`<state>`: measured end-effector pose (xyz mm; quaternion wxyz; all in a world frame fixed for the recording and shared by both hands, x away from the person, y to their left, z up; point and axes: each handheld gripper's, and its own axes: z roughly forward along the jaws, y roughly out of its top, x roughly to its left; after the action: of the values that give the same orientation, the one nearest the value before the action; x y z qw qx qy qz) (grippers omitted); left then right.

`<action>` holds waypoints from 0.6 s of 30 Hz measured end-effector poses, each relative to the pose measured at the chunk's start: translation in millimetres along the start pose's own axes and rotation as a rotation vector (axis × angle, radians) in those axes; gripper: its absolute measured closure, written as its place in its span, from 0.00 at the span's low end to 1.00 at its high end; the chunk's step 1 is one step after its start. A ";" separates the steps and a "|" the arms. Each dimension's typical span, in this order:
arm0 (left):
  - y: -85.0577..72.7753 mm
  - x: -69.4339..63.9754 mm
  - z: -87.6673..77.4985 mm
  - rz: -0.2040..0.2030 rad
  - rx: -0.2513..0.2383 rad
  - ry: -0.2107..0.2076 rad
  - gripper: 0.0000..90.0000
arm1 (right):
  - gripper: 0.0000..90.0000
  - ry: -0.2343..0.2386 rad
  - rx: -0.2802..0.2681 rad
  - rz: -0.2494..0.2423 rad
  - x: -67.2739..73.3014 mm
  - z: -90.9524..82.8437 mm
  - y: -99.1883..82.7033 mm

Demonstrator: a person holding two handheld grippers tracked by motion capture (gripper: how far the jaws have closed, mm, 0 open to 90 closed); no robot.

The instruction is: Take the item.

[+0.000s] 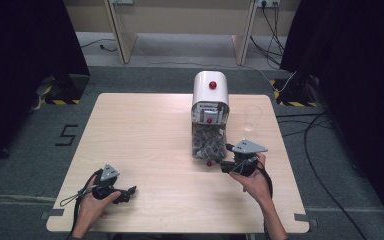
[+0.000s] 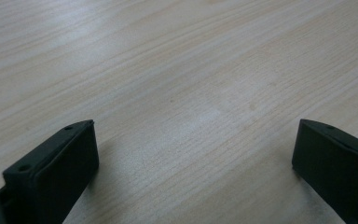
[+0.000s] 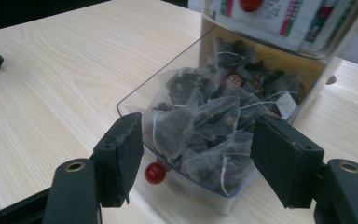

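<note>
Our right gripper (image 3: 198,154) hangs with fingers wide around the tea bags (image 3: 205,126) piled in the dispenser's (image 1: 210,107) clear tray (image 3: 135,95). We judge them light, soft and tearable; pinch one gently. Our left gripper (image 2: 193,158) gapes over bare counter (image 2: 168,70).

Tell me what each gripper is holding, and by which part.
Nothing is held. The left gripper is open over bare table; the right gripper is open around tea bags in the dispenser's drawer, not clamped.

The dispenser (image 3: 279,28) runs off the right gripper view at twelve o'clock (label print unreadable); a clear glass (image 1: 251,118) is barely discernible.
</note>
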<state>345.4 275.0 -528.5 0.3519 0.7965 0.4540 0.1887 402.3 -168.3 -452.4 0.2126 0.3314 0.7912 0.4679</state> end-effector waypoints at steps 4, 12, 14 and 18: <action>0.0 0.0 0.0 0.000 0.000 0.000 0.00 | 0.40 0.014 0.002 -0.008 3.8 6.6 2.9; 0.0 0.0 0.0 0.000 0.000 0.000 0.00 | 0.43 0.025 0.038 0.002 6.0 24.2 6.2; 0.0 0.0 0.0 0.000 0.000 0.000 0.00 | 0.46 0.027 0.049 0.016 6.0 30.6 5.6; 0.0 0.0 0.0 0.000 0.000 0.000 0.00 | 0.48 0.031 0.072 0.035 6.4 37.0 4.7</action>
<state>345.4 275.0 -528.5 0.3520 0.7965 0.4540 0.1887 423.3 -139.9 -466.0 0.1798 0.3454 0.8048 0.4480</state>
